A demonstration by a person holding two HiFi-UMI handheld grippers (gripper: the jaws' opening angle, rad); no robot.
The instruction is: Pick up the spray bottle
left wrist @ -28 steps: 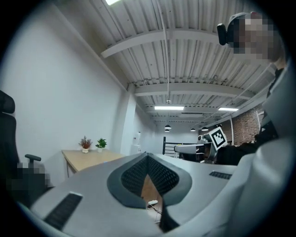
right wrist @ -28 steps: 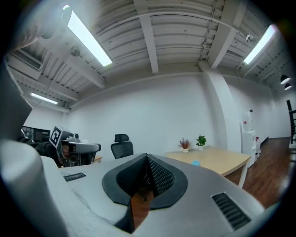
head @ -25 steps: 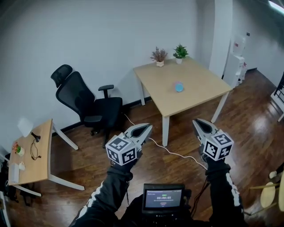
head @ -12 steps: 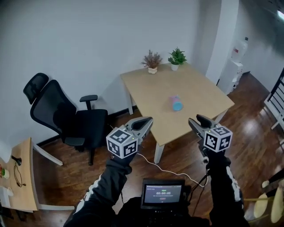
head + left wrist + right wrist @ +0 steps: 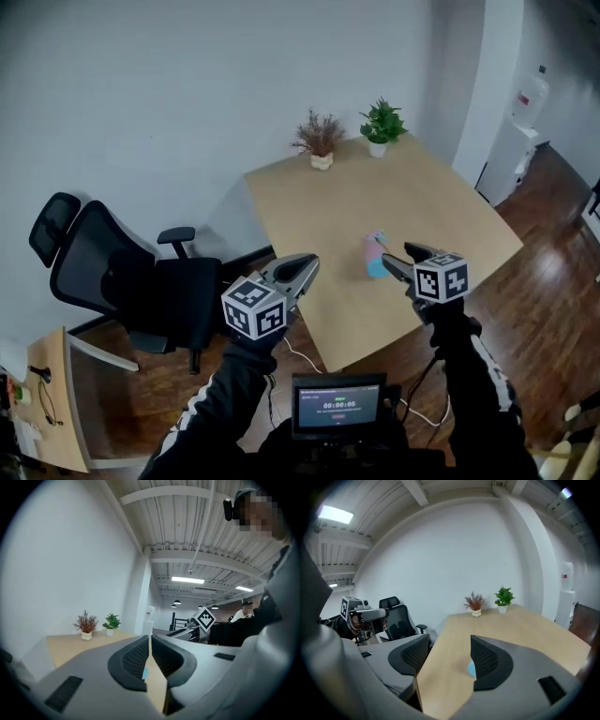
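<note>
The spray bottle (image 5: 376, 255), pink with a blue end, lies on its side on the light wooden table (image 5: 427, 192), near the front edge. My right gripper (image 5: 397, 263) hovers just to the right of it and close; its jaws are opening, with nothing between them. In the right gripper view (image 5: 450, 645) only a blue bit of the bottle (image 5: 471, 669) shows past the right jaw. My left gripper (image 5: 306, 268) is shut and empty, left of the bottle over the table's front edge. In the left gripper view (image 5: 150, 641) a blue sliver (image 5: 145, 673) of the bottle shows below the jaws.
Two small potted plants (image 5: 319, 142) (image 5: 382, 123) stand at the table's far edge by the white wall. A black office chair (image 5: 117, 281) is left of the table, a small desk (image 5: 52, 398) at far left. A screen device (image 5: 338, 405) sits at my chest.
The table and bottle have come much closer and now lie right before both grippers. The right gripper's jaws have gone from shut to open. The left gripper stays shut.
</note>
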